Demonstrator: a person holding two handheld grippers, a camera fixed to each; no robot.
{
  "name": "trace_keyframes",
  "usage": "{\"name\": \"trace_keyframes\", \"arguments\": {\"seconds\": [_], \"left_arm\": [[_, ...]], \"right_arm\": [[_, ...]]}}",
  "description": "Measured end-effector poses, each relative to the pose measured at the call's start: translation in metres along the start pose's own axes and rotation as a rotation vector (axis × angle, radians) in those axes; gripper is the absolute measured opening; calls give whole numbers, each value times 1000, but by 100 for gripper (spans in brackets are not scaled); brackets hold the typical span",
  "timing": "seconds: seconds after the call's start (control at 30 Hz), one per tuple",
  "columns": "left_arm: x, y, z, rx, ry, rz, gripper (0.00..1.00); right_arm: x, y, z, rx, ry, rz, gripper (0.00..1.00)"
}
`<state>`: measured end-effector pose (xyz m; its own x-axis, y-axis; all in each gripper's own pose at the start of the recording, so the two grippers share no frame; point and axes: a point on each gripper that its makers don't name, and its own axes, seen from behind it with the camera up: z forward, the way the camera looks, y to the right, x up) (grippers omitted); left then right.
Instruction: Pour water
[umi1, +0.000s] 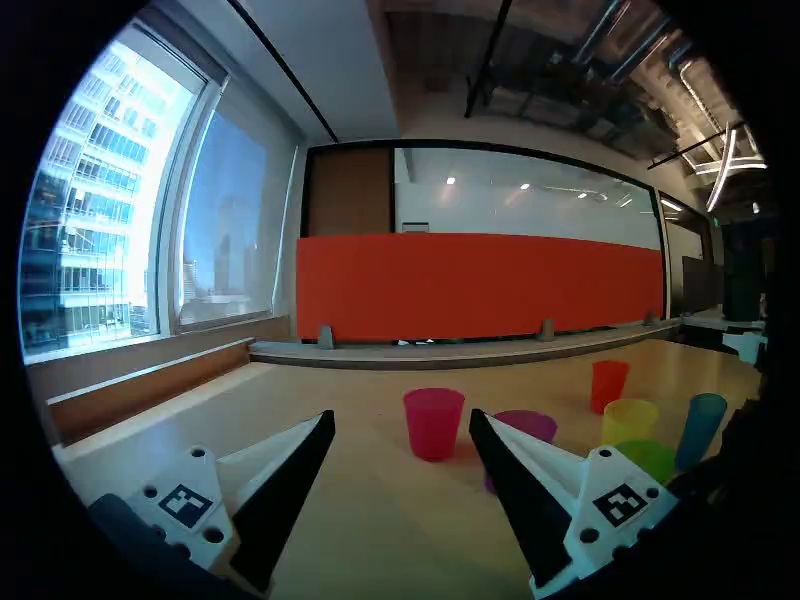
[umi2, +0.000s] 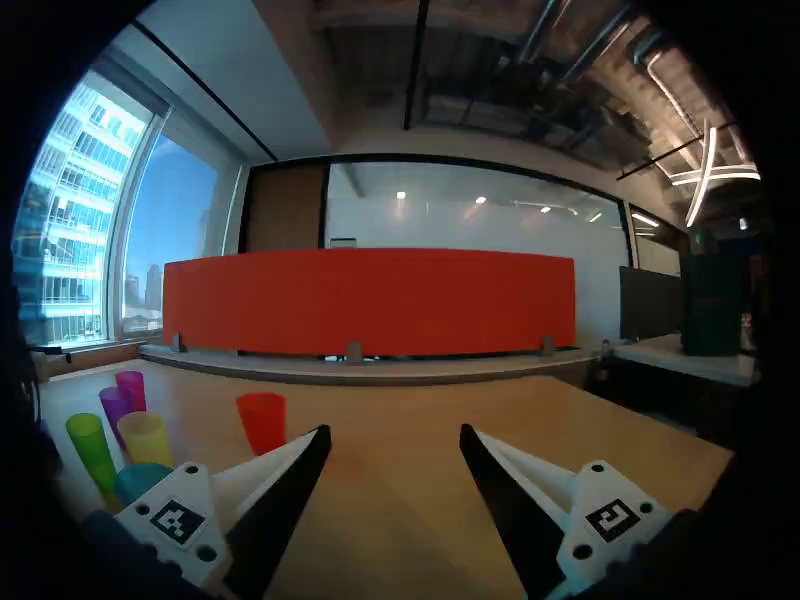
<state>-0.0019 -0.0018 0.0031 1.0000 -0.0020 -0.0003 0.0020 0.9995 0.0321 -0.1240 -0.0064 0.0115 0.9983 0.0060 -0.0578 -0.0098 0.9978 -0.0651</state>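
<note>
Pink cup (umi1: 434, 422) stands upright on the bench (umi1: 380, 520), straight ahead between the left gripper's (umi1: 401, 416) wide-open, empty fingers; right gripper (umi2: 395, 430), also open and empty, has cups (umi2: 145, 435) far to its left.

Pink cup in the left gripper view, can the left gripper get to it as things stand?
Probably yes. The left gripper is open and the pink cup stands upright ahead between its fingers, with bare table before it. The purple cup close beside it might get brushed.
</note>
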Motion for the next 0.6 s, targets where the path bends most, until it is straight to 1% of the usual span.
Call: {"name": "trace_keyframes", "arguments": {"seconds": [0.6], "left_arm": [[0, 0, 1, 0, 0, 0, 100]], "right_arm": [[-1, -2, 2, 5, -3, 0, 100]]}}
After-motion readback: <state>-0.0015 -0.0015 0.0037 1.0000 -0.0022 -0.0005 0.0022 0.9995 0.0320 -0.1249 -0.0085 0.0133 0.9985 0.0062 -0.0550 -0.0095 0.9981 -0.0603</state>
